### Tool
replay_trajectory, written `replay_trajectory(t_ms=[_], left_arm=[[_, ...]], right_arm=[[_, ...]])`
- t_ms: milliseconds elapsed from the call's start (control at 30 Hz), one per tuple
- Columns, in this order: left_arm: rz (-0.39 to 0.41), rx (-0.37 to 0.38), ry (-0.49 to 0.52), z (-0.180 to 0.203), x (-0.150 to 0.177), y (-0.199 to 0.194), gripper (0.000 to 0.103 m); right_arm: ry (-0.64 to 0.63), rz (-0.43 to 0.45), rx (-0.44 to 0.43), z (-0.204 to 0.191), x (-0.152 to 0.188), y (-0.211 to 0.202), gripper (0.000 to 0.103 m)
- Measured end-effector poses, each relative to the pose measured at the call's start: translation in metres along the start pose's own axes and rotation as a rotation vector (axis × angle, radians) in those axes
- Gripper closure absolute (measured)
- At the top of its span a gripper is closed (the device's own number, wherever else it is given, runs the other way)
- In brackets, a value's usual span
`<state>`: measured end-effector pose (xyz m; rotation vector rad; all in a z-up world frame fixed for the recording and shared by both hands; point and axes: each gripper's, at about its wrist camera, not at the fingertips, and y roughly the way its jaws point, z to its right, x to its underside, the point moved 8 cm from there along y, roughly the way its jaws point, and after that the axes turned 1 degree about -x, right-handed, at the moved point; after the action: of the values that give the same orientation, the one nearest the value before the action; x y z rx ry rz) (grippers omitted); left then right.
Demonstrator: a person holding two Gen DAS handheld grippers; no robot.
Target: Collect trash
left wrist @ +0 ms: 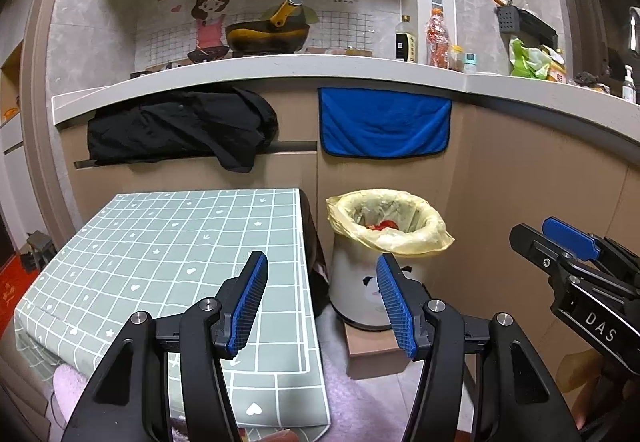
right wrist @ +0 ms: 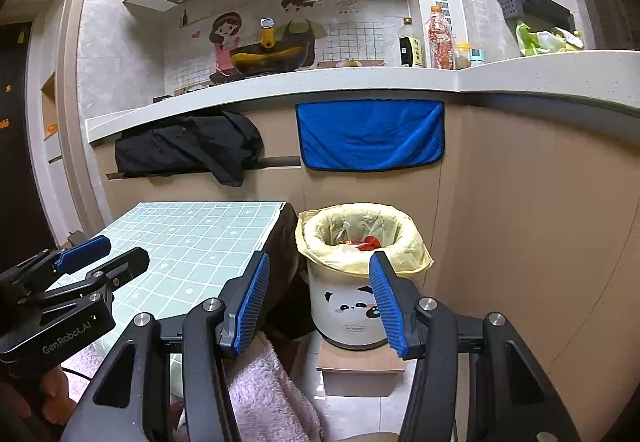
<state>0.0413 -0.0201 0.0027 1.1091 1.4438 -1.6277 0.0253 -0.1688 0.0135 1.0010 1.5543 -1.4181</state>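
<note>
A white panda bin (left wrist: 360,290) with a yellow liner (left wrist: 416,238) stands on a small box on the floor, right of a low table (left wrist: 168,258) with a green grid cloth. Red trash (left wrist: 386,224) lies inside the bin; it also shows in the right wrist view (right wrist: 368,243). My left gripper (left wrist: 322,304) is open and empty, held over the table's right edge. My right gripper (right wrist: 318,302) is open and empty, in front of the bin (right wrist: 352,310). Each gripper shows in the other's view: the right one (left wrist: 560,242), the left one (right wrist: 104,254).
A kitchen counter (left wrist: 280,67) runs behind, with a black garment (left wrist: 180,125) and a blue towel (left wrist: 384,121) hanging from it. A wok (left wrist: 266,33), bottles (left wrist: 436,37) and bags stand on top. A pink towel (right wrist: 264,390) lies below the table.
</note>
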Motion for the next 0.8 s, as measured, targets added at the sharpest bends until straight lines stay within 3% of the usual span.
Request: replay_trajectory(t_ms=[800], left_arm=[[0.000,0.020,0.004,0.0049,-0.0010,0.0028,0.045]], right_arm=[[0.007,0.003,0.010,0.0047,-0.0001,0.0005,0.054]])
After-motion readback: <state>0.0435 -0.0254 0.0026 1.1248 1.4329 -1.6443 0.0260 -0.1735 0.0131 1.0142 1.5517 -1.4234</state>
